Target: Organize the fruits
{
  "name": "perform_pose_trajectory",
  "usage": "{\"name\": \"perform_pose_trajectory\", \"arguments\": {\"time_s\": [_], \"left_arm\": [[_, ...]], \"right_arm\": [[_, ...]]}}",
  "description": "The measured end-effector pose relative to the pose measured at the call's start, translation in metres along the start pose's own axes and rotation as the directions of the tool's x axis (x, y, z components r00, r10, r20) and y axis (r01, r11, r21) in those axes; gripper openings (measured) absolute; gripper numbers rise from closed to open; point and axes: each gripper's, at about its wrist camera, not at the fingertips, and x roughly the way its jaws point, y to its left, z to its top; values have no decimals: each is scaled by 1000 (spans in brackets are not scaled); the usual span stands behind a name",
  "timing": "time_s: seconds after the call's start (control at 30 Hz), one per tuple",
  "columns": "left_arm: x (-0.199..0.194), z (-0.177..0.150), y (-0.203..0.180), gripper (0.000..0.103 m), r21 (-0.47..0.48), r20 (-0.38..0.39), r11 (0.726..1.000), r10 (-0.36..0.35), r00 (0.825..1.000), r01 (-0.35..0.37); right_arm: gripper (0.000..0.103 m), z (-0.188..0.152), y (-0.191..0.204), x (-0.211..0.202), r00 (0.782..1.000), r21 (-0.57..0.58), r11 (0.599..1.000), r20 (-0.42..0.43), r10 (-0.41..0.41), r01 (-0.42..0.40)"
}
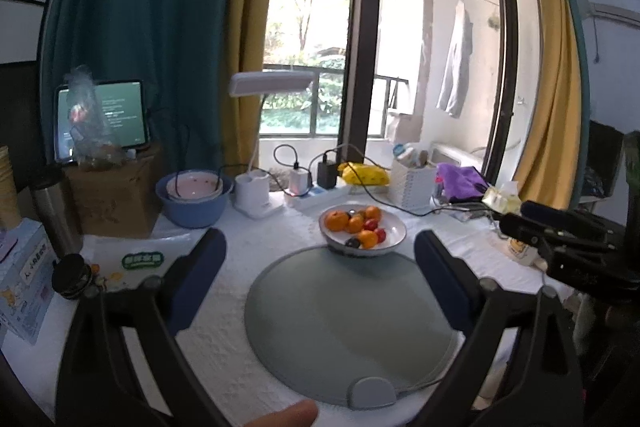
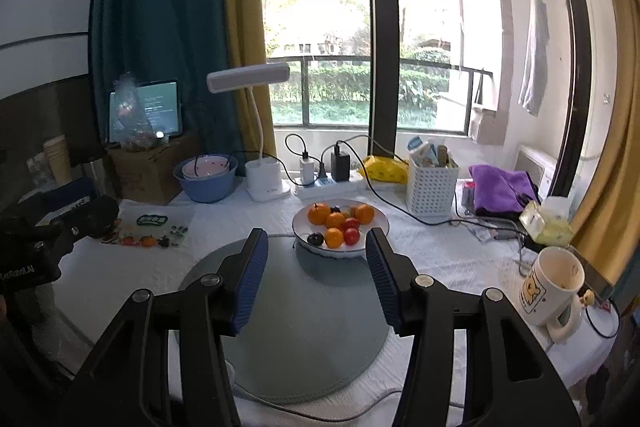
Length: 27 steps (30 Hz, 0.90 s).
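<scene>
Worktop under white cloth carries a round grey mat. Your left tool is spread wide, your right tool partly apart, both empty. Ahead of both, untouched, sits the white bowl holding oranges and small red fruits.

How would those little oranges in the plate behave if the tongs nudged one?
Being round, an orange would likely roll, though the plate rim and neighbouring fruit should stop it. Its peel looks smooth, so it might slip from the pads.
</scene>
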Motion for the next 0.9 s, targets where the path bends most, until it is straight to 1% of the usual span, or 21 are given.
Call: {"name": "perform_pose_trajectory", "arguments": {"time_s": [0.47,0.77,0.9], "left_arm": [[-2,1,-6,96,16,7,1000,-7,1000,7],[-1,0,-9,96,27,-13,999,-19,1000,20],[-3,1,-12,96,30,-9,999,-21,1000,21]], "right_arm": [[54,-1,-2,3,1000,2,1000,-4,1,-1],[54,-1,-2,3,1000,2,1000,-3,2,-2],[54,-1,-2,3,1000,2,1000,-4,1,-1]]}}
